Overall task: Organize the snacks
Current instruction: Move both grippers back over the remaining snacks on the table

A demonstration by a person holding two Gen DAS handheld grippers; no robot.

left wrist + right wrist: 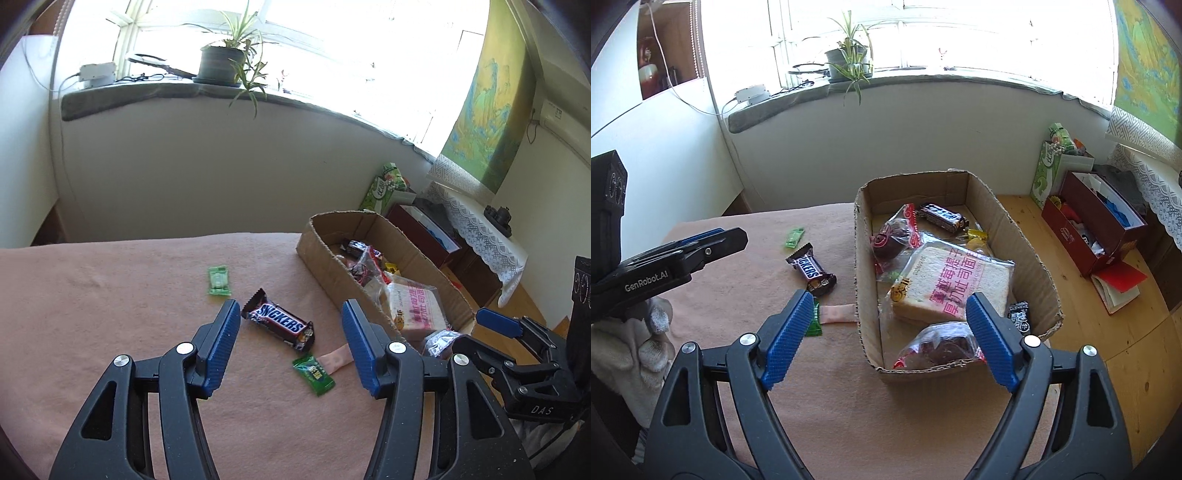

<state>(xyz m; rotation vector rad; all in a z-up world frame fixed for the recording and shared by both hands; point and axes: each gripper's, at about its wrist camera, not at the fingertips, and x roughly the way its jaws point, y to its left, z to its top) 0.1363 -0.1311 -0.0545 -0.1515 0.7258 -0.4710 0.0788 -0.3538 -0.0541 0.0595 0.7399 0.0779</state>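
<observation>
A Snickers bar (277, 319) lies on the pink cloth (110, 314), between and just beyond my open, empty left gripper (290, 310). A green candy (314, 373) and a pink wrapper (337, 359) lie close by; another green candy (218, 281) lies farther left. The cardboard box (1030, 236) holds wrapped bread (951, 284), a second Snickers (943, 216), dark pastries in bags (894, 236) and small candies. My right gripper (888, 297) is open and empty above the box's near end. The Snickers bar also shows in the right wrist view (811, 269).
The box stands at the cloth's right edge, over a wooden floor (1082, 302). A red box (1089, 225) and a green pack (1049, 166) stand at the far right. A windowsill with a potted plant (225, 59) runs behind. The right gripper shows in the left wrist view (496, 321).
</observation>
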